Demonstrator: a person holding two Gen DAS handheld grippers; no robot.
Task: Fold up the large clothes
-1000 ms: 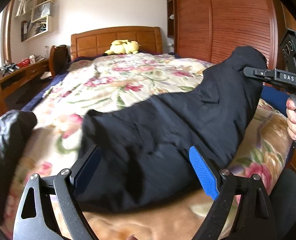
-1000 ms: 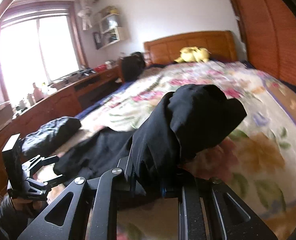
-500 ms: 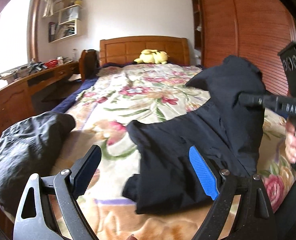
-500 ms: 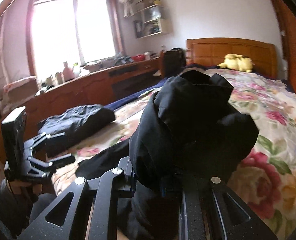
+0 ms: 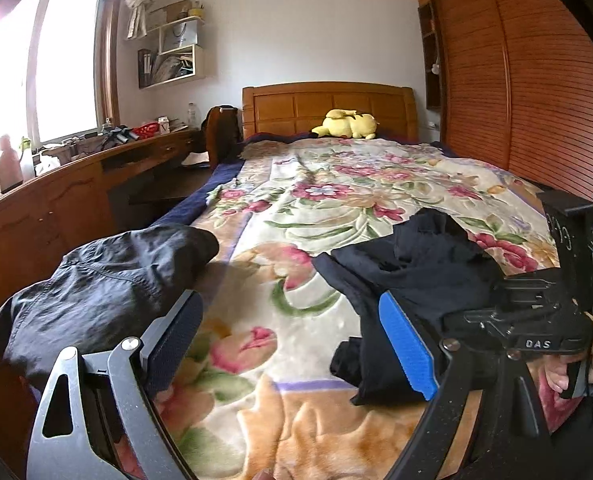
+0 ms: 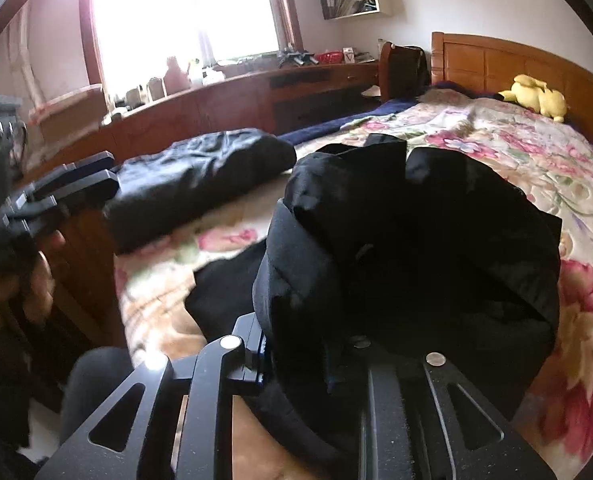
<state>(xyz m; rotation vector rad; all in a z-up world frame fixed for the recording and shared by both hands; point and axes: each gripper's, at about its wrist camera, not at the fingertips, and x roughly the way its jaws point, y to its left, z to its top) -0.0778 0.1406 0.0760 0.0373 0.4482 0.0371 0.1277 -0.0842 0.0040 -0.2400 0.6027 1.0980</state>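
Note:
A dark navy garment (image 5: 412, 272) lies bunched near the foot of the floral bedspread (image 5: 336, 200). My right gripper (image 6: 308, 356) is shut on a thick fold of this garment (image 6: 408, 240), which drapes over its fingers and hides the tips. The right gripper also shows at the right edge of the left wrist view (image 5: 536, 320). My left gripper (image 5: 296, 340) is open and empty, held above the bed's foot just left of the garment. It shows blurred in the right wrist view (image 6: 56, 196).
A folded black garment (image 5: 96, 292) lies at the bed's left foot corner. A wooden desk (image 5: 56, 200) with clutter runs along the left wall under the window. A yellow plush toy (image 5: 346, 124) sits by the headboard. A slatted wardrobe (image 5: 536, 100) stands on the right.
My right gripper has lowered and pulled the garment toward the foot of the bed, bunching it smaller. My left gripper has drawn back and left, staying open.

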